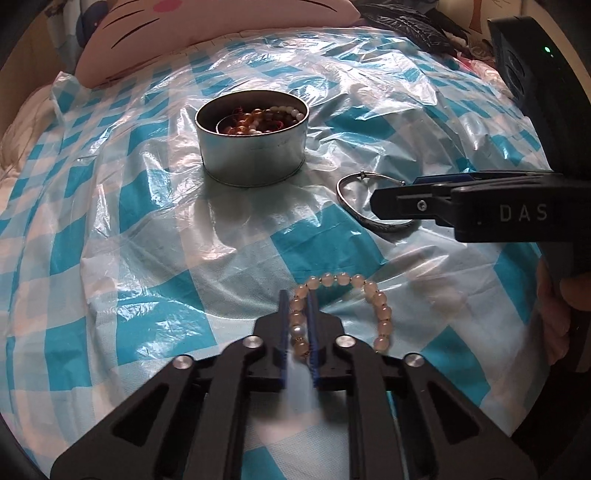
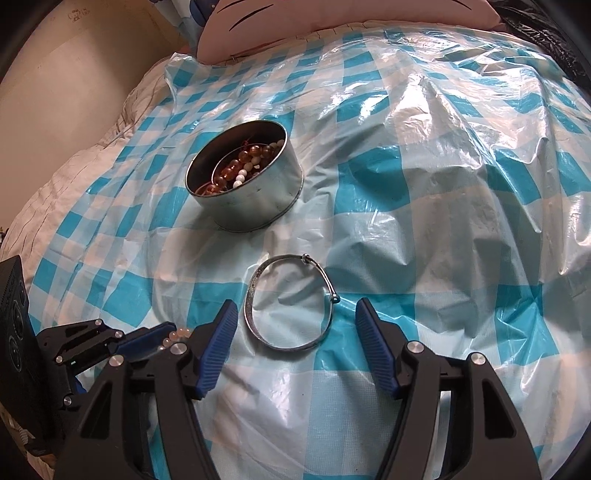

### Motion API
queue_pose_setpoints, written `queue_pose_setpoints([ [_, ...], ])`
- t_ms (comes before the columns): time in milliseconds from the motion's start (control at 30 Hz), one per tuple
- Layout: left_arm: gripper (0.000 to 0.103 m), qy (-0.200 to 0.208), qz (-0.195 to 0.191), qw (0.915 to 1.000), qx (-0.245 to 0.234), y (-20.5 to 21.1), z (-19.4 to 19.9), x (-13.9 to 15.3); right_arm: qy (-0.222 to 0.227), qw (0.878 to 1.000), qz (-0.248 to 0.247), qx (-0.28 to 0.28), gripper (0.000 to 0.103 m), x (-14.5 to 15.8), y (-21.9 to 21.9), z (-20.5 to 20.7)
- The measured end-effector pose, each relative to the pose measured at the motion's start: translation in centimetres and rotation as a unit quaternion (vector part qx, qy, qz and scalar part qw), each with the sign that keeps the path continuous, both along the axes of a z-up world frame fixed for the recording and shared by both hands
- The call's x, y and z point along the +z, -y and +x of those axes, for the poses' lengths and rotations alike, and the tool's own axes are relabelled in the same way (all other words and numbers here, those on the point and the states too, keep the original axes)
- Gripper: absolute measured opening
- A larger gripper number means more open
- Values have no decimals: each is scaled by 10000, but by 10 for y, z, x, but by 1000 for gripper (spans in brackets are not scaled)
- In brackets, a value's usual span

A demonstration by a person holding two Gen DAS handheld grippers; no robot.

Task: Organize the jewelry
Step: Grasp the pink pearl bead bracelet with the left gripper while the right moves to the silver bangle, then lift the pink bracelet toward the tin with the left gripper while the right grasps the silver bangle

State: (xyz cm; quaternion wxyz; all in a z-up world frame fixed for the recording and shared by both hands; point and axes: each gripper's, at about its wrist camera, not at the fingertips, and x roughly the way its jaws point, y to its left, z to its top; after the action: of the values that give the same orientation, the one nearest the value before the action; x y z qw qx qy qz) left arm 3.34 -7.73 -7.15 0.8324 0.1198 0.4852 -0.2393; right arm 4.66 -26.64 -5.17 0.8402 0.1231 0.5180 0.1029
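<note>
A pale pink bead bracelet [image 1: 380, 314] lies on the blue-checked plastic sheet [image 1: 147, 229]. My left gripper [image 1: 297, 297] is shut on its left strand, with beads pinched between the blue pads. In the right wrist view the left gripper [image 2: 168, 332] shows at lower left with a few bracelet beads [image 2: 177, 335] at its tip. A silver bangle [image 2: 249, 302] lies flat on the sheet. My right gripper [image 2: 297, 306] stands open around the bangle, its pads apart from the metal. From the left wrist view, the right gripper [image 1: 391, 192] covers part of the bangle [image 1: 345, 195].
A round metal tin [image 1: 251, 155] holding several beaded pieces stands behind both gripped spots, also seen as the tin [image 2: 258, 206] left of centre. A pink cat-face pillow [image 1: 147, 33] lies at the far edge. A hand [image 1: 557, 317] holds the right gripper. A wall [image 2: 55, 92] is at the left.
</note>
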Motion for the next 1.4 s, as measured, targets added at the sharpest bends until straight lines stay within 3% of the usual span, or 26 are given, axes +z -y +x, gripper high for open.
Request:
queue_pose_setpoints([
  [133, 7, -263, -499, 9968, 572, -28, 17, 3, 1, 10000, 3, -62, 66, 0, 3, 0],
  [233, 7, -391, -797, 9934, 723, -38, 22, 3, 23, 10000, -16, -62, 67, 1, 3, 0],
  [533, 8, -547, -685, 9932, 762, -33, 24, -6, 39, 9986, -459, 246, 71, -3, -16, 3],
  [700, 8, -432, -541, 9952, 694, -30, 23, -6, 20, 9956, -845, 400, 71, -8, -28, 5],
  [833, 8, -423, -530, 9953, 688, -28, 22, -6, 70, 9956, -830, 433, 57, -5, -28, 3],
  [1033, 8, -407, -478, 9957, 680, -28, 22, -7, 151, 9979, -517, 363, 57, 1, -21, 2],
  [1267, 8, -331, -360, 9969, 614, -24, 19, -7, 8, 9953, -830, 504, 65, -9, -32, 4],
  [1367, 8, -291, -340, 9974, 569, -23, 18, -6, 23, 9954, -816, 511, 63, -8, -31, 4],
  [1400, 8, -275, -331, 9975, 555, -22, 17, -5, 28, 9958, -781, 488, 58, -7, -30, 4],
])
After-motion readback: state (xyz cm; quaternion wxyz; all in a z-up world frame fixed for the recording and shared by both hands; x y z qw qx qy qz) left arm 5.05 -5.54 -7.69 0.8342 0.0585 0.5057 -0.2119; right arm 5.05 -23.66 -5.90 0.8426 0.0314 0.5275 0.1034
